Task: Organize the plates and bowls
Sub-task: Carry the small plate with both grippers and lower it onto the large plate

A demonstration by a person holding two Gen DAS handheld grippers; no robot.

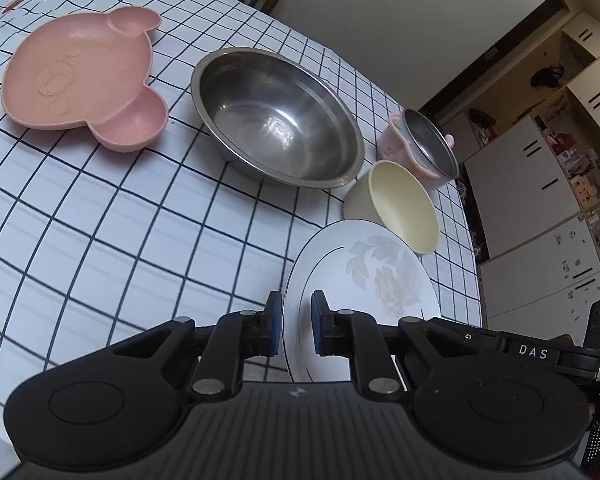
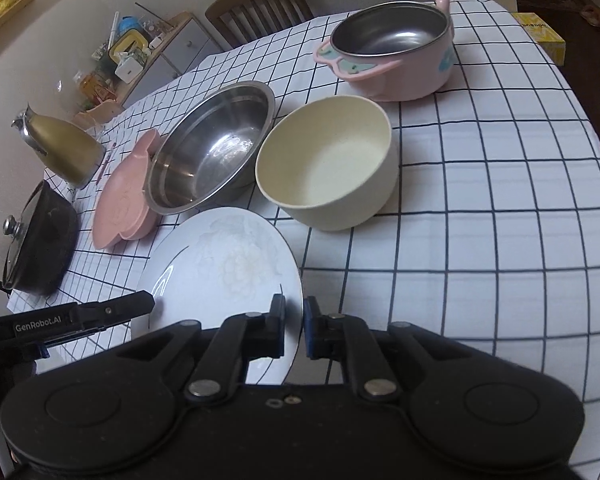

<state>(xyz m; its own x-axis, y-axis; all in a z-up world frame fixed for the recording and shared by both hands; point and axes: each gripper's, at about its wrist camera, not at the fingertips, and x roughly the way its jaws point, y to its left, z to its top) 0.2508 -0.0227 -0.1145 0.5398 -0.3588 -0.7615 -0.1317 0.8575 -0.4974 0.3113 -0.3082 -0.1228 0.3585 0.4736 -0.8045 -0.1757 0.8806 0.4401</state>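
Both hand-held grippers, left (image 1: 296,322) and right (image 2: 294,330), were clamped on opposite rims of the white plate (image 1: 364,276), held above the counter (image 1: 100,216) beside the cream bowl (image 2: 328,168). Next likely came carrying it level onto the pink plate (image 1: 80,72).

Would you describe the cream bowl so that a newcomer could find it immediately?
On the checked tablecloth, find the large steel bowl mid-table. The cream bowl stands right beside it, between it and the pink pot. It alone is matte, pale yellow, deep, without handles or shine.
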